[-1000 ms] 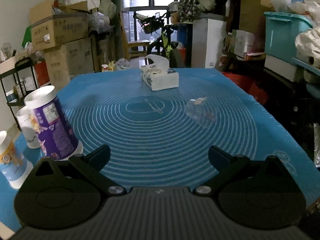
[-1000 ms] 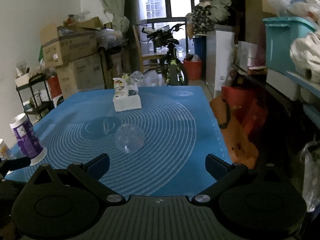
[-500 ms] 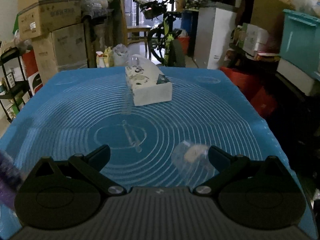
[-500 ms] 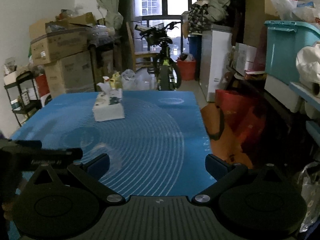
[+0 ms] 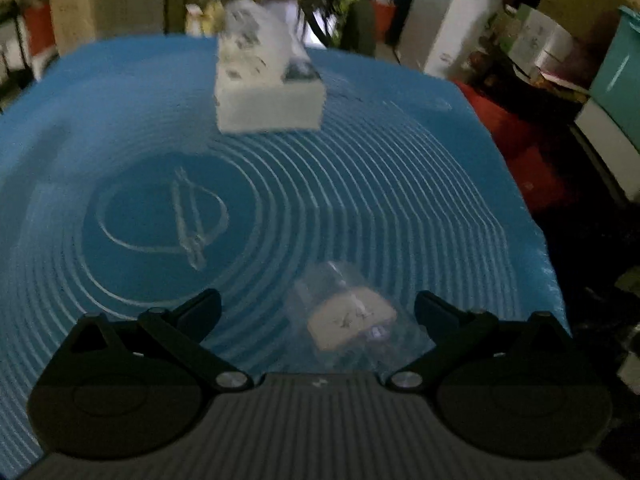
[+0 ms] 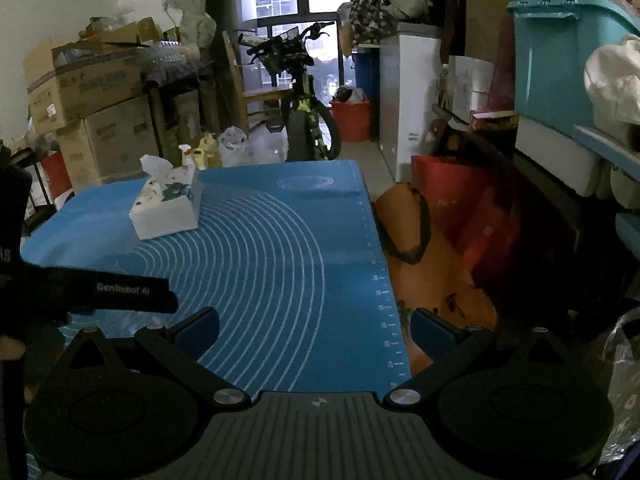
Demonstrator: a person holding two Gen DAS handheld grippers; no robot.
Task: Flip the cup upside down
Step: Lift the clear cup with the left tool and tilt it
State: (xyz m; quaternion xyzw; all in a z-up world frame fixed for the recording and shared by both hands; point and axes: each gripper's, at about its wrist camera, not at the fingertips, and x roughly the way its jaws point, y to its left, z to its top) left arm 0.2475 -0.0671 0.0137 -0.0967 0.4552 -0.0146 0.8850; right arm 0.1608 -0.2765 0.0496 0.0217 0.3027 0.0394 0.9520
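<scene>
— Cup (image 5: pixel 344 316): clear plastic, lying on its side on the blue mat (image 5: pixel 360 200), low in the left wrist view, between the two black fingers of the left gripper (image 5: pixel 318 306) and nearer the right-hand one. Pale patch showing through its wall. Touching either finger? Cannot tell; looks apart from both.

— And the jaws there?

— Spread wide, holding nothing. Cup sitting inside the gap, not clamped.

— Beyond it?

— White tissue box (image 5: pixel 268 92) farther up the mat, blurred, past the printed rings and the round emblem at their centre. Well apart from the cup.

— Right side?

— Right gripper (image 6: pixel 316 326) also spread wide, nothing between its blue-padded fingers (image 6: pixel 198 326), just mat below and the mat's right edge with its ruler marks. Cup not visible in that view. Same tissue box (image 6: pixel 168 208) at the far left of the mat, a tissue sticking up from its top. Black bar lettered "Genrobot AI" reaching in from the left edge, part of the left gripper (image 6: pixel 100 290), low over the mat.

— Around the table?

— Cardboard boxes (image 6: pixel 88 92) stacked at left, bicycle (image 6: pixel 300 92) by the window.
</scene>
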